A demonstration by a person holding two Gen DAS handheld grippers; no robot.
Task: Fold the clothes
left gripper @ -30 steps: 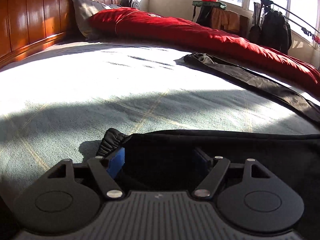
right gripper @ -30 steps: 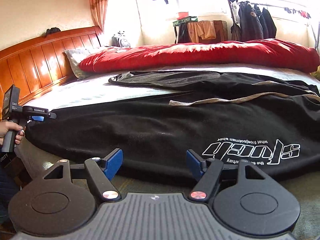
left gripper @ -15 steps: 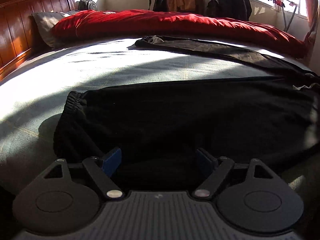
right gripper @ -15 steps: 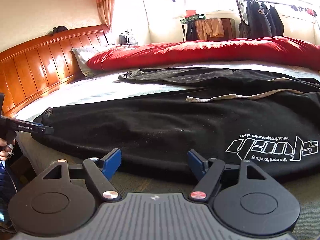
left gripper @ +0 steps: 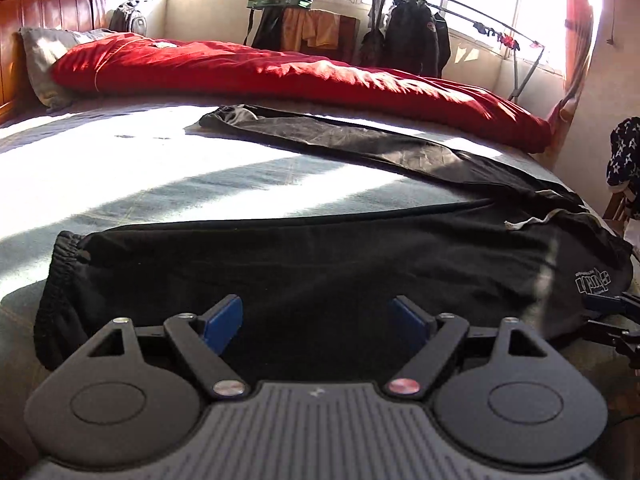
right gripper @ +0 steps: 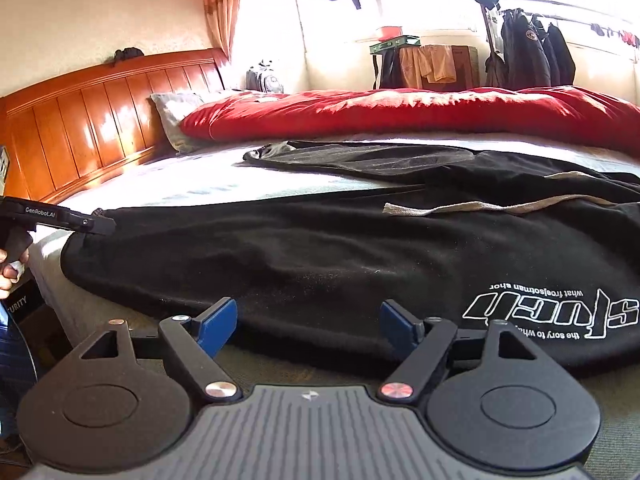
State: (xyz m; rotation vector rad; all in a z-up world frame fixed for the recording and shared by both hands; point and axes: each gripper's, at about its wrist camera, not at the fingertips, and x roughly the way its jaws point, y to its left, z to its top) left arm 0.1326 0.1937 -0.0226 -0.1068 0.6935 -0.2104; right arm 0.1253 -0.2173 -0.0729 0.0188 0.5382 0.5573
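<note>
White logo [right gripper: 552, 316] legible only from right claw [right gripper: 308, 322].

Black trousers [right gripper: 320, 256] with white lettering [right gripper: 552, 308] beyond the blue finger pads [right gripper: 216, 322]; red quilt [left gripper: 280, 72] farther off; orange-brown wooden headboard [right gripper: 88, 120]; pale blue-grey bedsheet [left gripper: 132, 172].

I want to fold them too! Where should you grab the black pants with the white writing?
Probably grab the black pants at the bunched elastic cuff, coming in from the near bed edge. That end is thick and puckered, so fingers get a hold; the middle lies flat.
</note>
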